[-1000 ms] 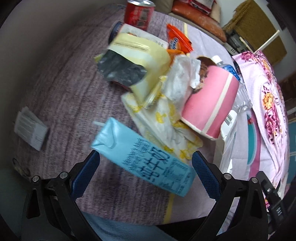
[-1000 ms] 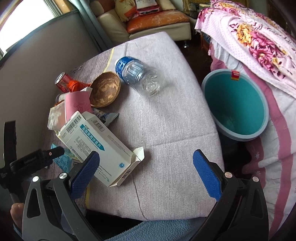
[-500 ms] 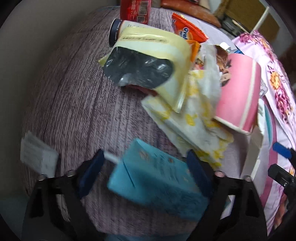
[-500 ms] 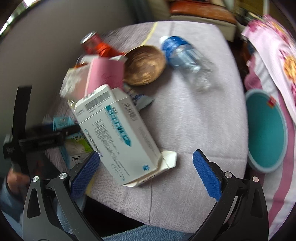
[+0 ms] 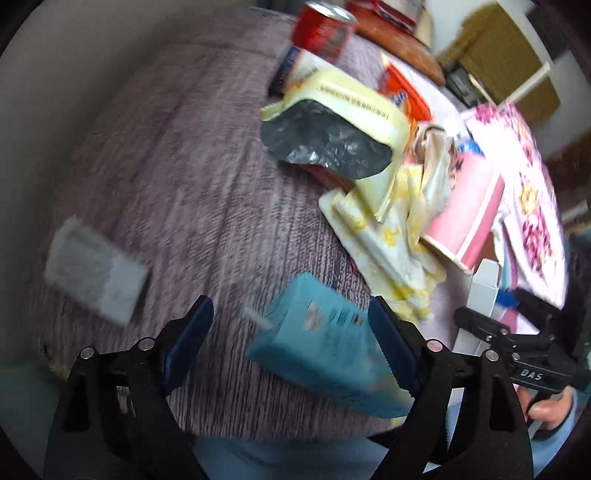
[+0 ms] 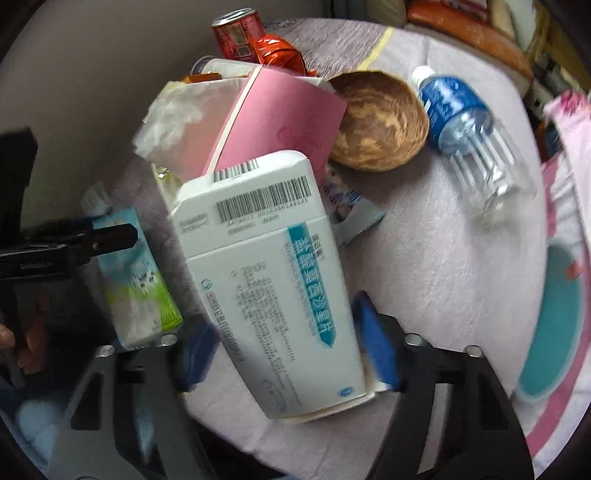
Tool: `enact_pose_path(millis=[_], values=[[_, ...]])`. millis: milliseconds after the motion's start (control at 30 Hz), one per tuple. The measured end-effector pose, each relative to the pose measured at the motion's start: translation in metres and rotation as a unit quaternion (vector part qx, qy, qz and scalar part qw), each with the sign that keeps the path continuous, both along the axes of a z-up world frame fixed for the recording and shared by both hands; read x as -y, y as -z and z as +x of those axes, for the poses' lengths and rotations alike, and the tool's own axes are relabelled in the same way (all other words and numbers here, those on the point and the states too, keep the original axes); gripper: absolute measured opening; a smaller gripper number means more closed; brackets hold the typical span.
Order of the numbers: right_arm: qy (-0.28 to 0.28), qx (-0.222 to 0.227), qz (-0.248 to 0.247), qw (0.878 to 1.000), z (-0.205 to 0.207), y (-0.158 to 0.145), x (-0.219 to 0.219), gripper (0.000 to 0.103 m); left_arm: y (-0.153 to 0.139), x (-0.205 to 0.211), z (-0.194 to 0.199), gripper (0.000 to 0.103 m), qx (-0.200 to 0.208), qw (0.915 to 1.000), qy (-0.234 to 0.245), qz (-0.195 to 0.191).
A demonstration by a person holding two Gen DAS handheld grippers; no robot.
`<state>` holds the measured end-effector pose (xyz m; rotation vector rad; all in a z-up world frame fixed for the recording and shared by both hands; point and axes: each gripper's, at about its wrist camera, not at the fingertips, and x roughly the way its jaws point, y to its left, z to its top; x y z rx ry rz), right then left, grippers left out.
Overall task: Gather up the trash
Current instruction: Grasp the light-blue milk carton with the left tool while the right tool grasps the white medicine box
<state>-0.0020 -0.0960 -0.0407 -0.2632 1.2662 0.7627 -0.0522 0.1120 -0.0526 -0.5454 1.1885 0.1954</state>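
A light-blue milk carton (image 5: 325,347) lies on the purple table cloth between the fingers of my left gripper (image 5: 288,338). Its jaws are opening. The right pad (image 5: 388,343) is at the carton's side and the left pad (image 5: 188,332) stands apart from it. My right gripper (image 6: 286,345) straddles a white medicine box (image 6: 273,280) with a barcode. Its jaws are closing and both blue pads sit against the box's long sides. In the right wrist view the carton (image 6: 136,280) lies under the left gripper (image 6: 74,240).
Piled behind are a red can (image 5: 325,27), a yellow foil-lined bag (image 5: 332,136), a pink cup (image 5: 469,214) and crumpled wrappers. A paper slip (image 5: 92,273) lies left. A wooden bowl (image 6: 380,122) and a water bottle (image 6: 469,125) lie farther back. A teal bin (image 6: 554,317) stands off the table's right edge.
Both grippers have moved in over the table. The left now has the carton between its fingers. The right has rolled, lined up with the white box, and narrowed its jaws onto it.
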Motion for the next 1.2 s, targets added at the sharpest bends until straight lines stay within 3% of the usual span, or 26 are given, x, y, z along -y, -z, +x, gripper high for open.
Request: enact_pose_path(millis=[133, 267, 367, 400, 567, 733, 867, 1033, 1100, 1200], values=[[0.013, -0.004, 0.013, 1.0, -0.005, -0.004, 0.008, 0.063, -0.007, -0.007, -0.022, 0.091, -0.002, 0.9997, -0.021, -0.013], [0.033, -0.006, 0.034, 0.999, -0.007, -0.015, 0.02, 0.063, -0.008, -0.001, -0.029, 0.091, -0.034, 0.9991, -0.021, -0.016], [0.052, -0.006, 0.05, 0.997, -0.008, -0.022, 0.04, 0.063, -0.004, 0.003, -0.041, 0.091, -0.062, 0.9964, -0.036, -0.045], [0.057, -0.007, 0.054, 0.997, -0.007, -0.023, 0.043, 0.063, 0.0, 0.008, -0.041, 0.091, -0.072, 0.9942, -0.038, -0.071], [0.078, -0.012, 0.071, 0.994, -0.004, -0.028, 0.064, 0.063, 0.007, 0.02, -0.032, 0.091, -0.082, 0.9886, -0.056, -0.113], [0.103, -0.011, 0.081, 0.991, -0.004, -0.027, 0.081, 0.063, 0.014, 0.046, -0.007, 0.09, -0.086, 0.9918, -0.032, -0.089], [0.118, -0.008, 0.078, 0.99, -0.004, -0.022, 0.086, 0.063, 0.01, 0.047, 0.005, 0.072, -0.073, 0.9971, 0.014, -0.015], [0.127, -0.011, 0.079, 0.989, -0.004, -0.021, 0.085, 0.063, -0.002, 0.034, 0.008, 0.069, -0.048, 0.9926, 0.073, 0.084], [0.13, -0.014, 0.079, 0.988, -0.005, -0.02, 0.086, 0.063, -0.01, 0.034, 0.0, 0.07, -0.037, 0.9917, 0.071, 0.101], [0.135, -0.02, 0.081, 0.987, -0.005, -0.021, 0.085, 0.063, -0.014, 0.033, -0.01, 0.071, -0.027, 0.9943, 0.05, 0.089]])
